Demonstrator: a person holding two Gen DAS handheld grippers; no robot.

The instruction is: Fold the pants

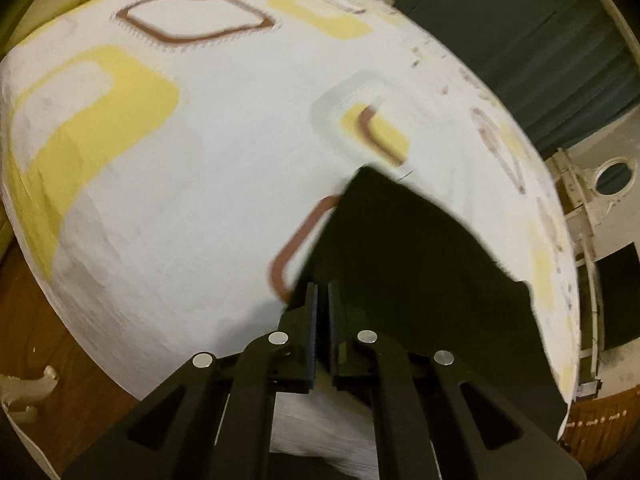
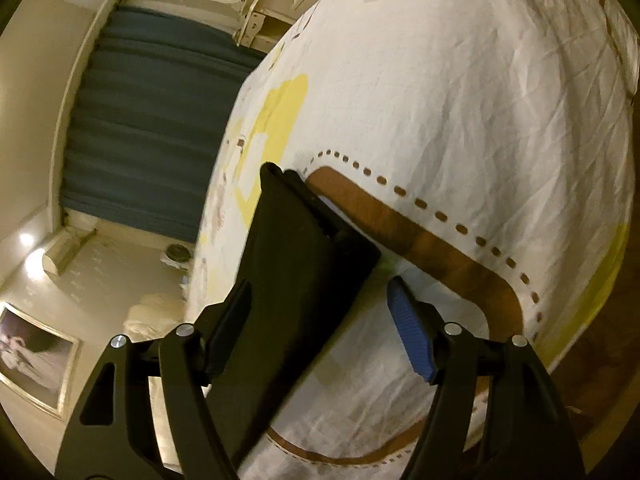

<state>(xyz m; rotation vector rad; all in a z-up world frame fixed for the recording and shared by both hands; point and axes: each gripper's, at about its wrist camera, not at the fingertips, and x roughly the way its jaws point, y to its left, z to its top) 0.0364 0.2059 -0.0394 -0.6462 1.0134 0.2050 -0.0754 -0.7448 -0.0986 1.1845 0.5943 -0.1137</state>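
Black pants [image 1: 400, 248] on patterned bed [image 1: 200, 160]

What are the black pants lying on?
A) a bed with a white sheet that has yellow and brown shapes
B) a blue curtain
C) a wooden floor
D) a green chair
A: the black pants lie on the bed, whose white sheet shows yellow and brown rounded shapes, while the left gripper is closed on the cloth.

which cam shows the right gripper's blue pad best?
Right wrist view: the right gripper is open, and one blue ridged pad faces the camera. The left wrist view shows only the left gripper, shut on the black pants.
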